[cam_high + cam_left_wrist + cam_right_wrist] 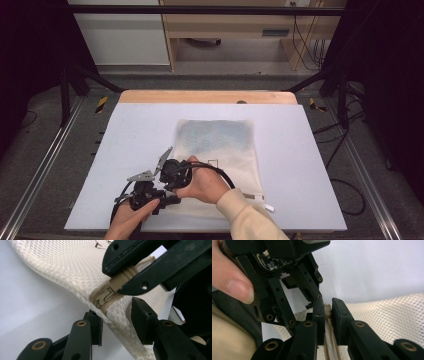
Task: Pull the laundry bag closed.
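while the right tongs (130,277) pinch the beige ribbed zipper pull tab (122,277) of the cream mesh laundry bag (220,150), the left tongs (115,326) stand narrowed astride the bag's near corner edge, pads close to the mesh but not clearly pressing it. the bag lies flat on the pale bench (310,165), its zipper corner lifted off the bench between the two hands.

if the pull is drawn before the left tongs have bitten the corner, i judge the whole bag would drag along instead of the beige zipper slider (103,296) running. a skewed pull could also slip the small tab from the right pads.

the left gripper view shows slider and tab plainly, just above the corner. the right gripper view shows its own jaws almost together on a sliver of beige beside the zipper tape (329,345). the high view has the hands covering that corner.
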